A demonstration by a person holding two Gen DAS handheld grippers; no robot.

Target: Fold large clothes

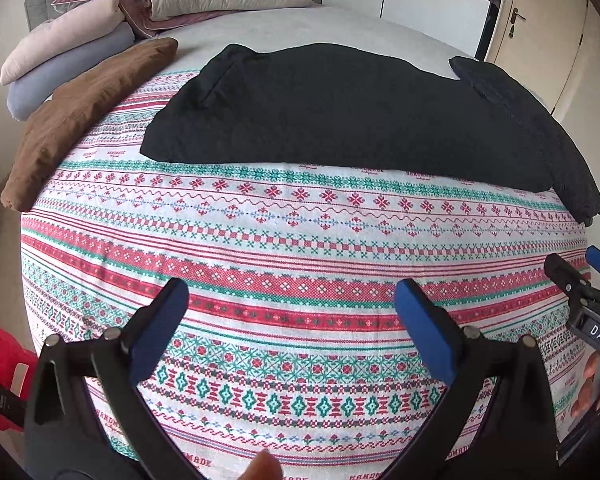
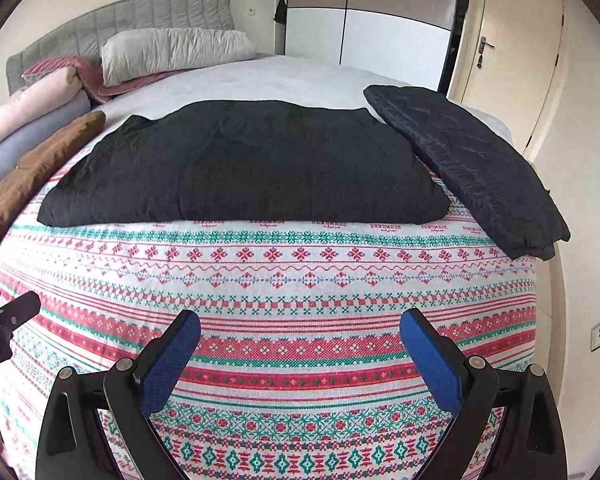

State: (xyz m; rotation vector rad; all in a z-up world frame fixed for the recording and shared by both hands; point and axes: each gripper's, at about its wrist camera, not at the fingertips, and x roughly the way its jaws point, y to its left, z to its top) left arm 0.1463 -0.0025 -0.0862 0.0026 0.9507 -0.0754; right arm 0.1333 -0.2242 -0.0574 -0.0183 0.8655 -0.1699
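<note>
I find my left gripper and right gripper spread apart, holding nothing, above the patterned bedspread; black garment lies flat beyond.

- Bed, grey cover; patterned red-and-green spread over near half.
- Grey padded headboard.
- Stacked pillows at head.
- Wardrobe, white and grey panels.
- Cream door, lever handle.
</note>
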